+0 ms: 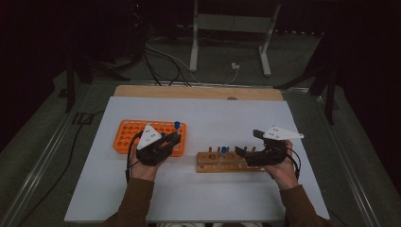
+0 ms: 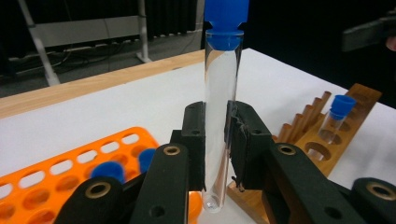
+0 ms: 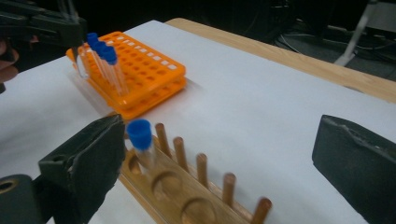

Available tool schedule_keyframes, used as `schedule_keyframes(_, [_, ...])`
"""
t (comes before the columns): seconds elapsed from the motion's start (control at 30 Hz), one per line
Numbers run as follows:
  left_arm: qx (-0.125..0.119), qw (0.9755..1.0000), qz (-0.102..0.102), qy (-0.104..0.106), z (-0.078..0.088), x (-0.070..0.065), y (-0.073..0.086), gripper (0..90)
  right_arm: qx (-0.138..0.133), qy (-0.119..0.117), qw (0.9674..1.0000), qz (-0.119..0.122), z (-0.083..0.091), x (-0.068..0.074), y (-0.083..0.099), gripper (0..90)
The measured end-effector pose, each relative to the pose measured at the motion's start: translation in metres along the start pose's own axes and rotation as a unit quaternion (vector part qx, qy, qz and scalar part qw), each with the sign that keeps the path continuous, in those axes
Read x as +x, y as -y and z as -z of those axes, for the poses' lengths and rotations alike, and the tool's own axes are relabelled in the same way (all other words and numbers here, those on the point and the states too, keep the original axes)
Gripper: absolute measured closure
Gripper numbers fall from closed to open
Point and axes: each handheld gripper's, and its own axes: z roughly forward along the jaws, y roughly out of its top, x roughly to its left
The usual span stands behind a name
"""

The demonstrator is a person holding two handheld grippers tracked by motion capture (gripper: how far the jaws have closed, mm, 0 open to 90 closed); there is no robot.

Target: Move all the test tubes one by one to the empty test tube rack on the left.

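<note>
My left gripper point(image 2: 215, 116) is shut on a clear test tube point(image 2: 219, 84) with a blue cap, held upright over the near right corner of the orange rack point(image 1: 126, 135). That gripper point(image 1: 172, 138) is left of the wooden rack point(image 1: 213, 164). One blue-capped tube point(image 3: 140, 140) stands in a hole at the wooden rack's left end. My right gripper point(image 3: 224, 140) is open, its jaws wide apart over the wooden rack point(image 3: 187, 198) with nothing between the pads. In the high view the right gripper point(image 1: 247, 142) hovers at that rack's right end.
More blue-capped tubes point(image 3: 105, 58) stand in the orange rack point(image 3: 149, 70). The wooden rack carries a row of pegs point(image 3: 201, 168) behind its holes. A white sheet point(image 1: 213, 118) covers the table, with a wooden edge point(image 1: 198, 92) at the back. Stand legs and cables lie beyond.
</note>
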Motion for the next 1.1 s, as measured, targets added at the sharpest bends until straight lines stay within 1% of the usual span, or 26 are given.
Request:
schedule_keyframes(0.27, [-0.003, 0.9998, 0.006, -0.018, 0.006, 0.009, 0.002, 78.1, -0.007, 0.006, 0.9998, -0.015, 0.010, -0.008, 0.011, 2.6])
schedule_keyframes(0.37, [-0.005, 0.9997, 0.008, -0.023, 0.008, 0.011, 0.003, 78.0, -0.008, 0.011, 0.9998, -0.015, 0.012, -0.009, 0.013, 1.9])
schedule_keyframes(0.47, [-0.006, 0.9995, 0.005, -0.030, 0.009, 0.013, 0.004, 78.0, -0.008, 0.013, 0.9998, -0.015, 0.014, -0.009, 0.015, 1.9])
schedule_keyframes(0.6, [-0.009, 0.9993, 0.009, -0.036, 0.011, 0.016, 0.005, 78.0, -0.012, 0.015, 0.9996, -0.022, 0.016, -0.011, 0.017, 1.0])
schedule_keyframes(0.63, [-0.010, 0.9992, 0.009, -0.038, 0.012, 0.017, 0.005, 78.0, -0.012, 0.015, 0.9996, -0.023, 0.015, -0.011, 0.017, 0.9])
schedule_keyframes(0.87, [-0.019, 0.9981, 0.021, -0.055, 0.017, 0.025, 0.010, 77.8, -0.016, 0.010, 0.9995, -0.024, 0.015, -0.010, 0.018, 0.8])
schedule_keyframes(0.93, [-0.019, 0.9977, 0.022, -0.062, 0.018, 0.027, 0.012, 77.8, -0.016, 0.009, 0.9995, -0.025, 0.015, -0.010, 0.018, 0.8])
schedule_keyframes(1.1, [-0.018, 0.9967, 0.030, -0.073, 0.019, 0.033, 0.017, 77.8, -0.020, 0.008, 0.9994, -0.026, 0.016, -0.010, 0.019, 0.0])
